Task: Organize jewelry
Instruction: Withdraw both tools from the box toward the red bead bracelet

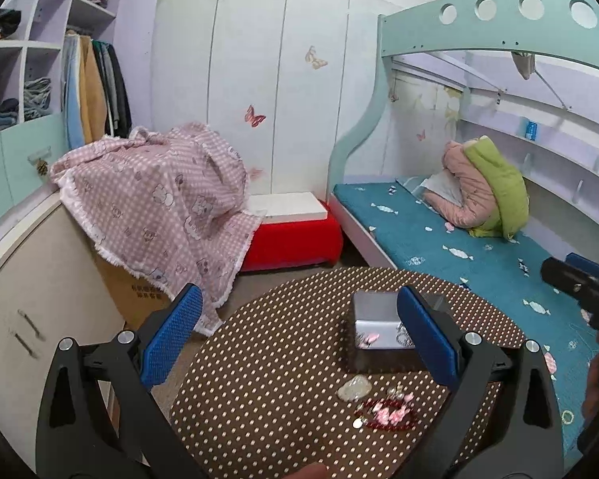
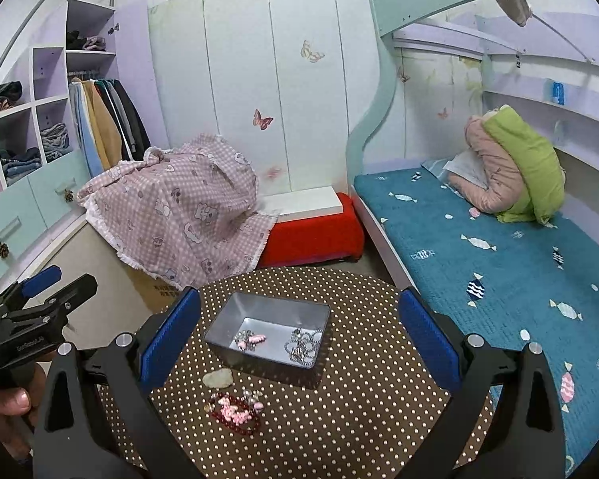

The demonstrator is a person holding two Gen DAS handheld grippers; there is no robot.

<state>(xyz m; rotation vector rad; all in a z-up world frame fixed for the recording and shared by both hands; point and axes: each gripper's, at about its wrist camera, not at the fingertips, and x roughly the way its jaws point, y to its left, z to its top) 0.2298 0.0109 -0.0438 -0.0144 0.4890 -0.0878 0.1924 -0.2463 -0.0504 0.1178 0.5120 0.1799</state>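
Observation:
An open silver tin (image 2: 219, 333) stands on the round brown polka-dot table (image 2: 359, 399). Inside it lie a pink charm piece (image 2: 251, 339) and a silver chain (image 2: 303, 345). In front of the tin a red bead bracelet with pink charms (image 2: 235, 411) is heaped beside a pale stone (image 2: 217, 379). My right gripper (image 2: 299, 339) hovers open above the tin, holding nothing. My left gripper (image 1: 299, 335) is open and bare too, above the table's left part, with the tin (image 1: 373, 307) and the bracelet heap (image 1: 387, 411) ahead of it.
A bed with a teal cover (image 2: 499, 259) runs along the right of the table. A pink checked cloth (image 2: 187, 207) drapes over boxes at the left, with a red bench (image 2: 311, 235) behind the table. A hand (image 2: 8, 403) holds the left gripper's handle.

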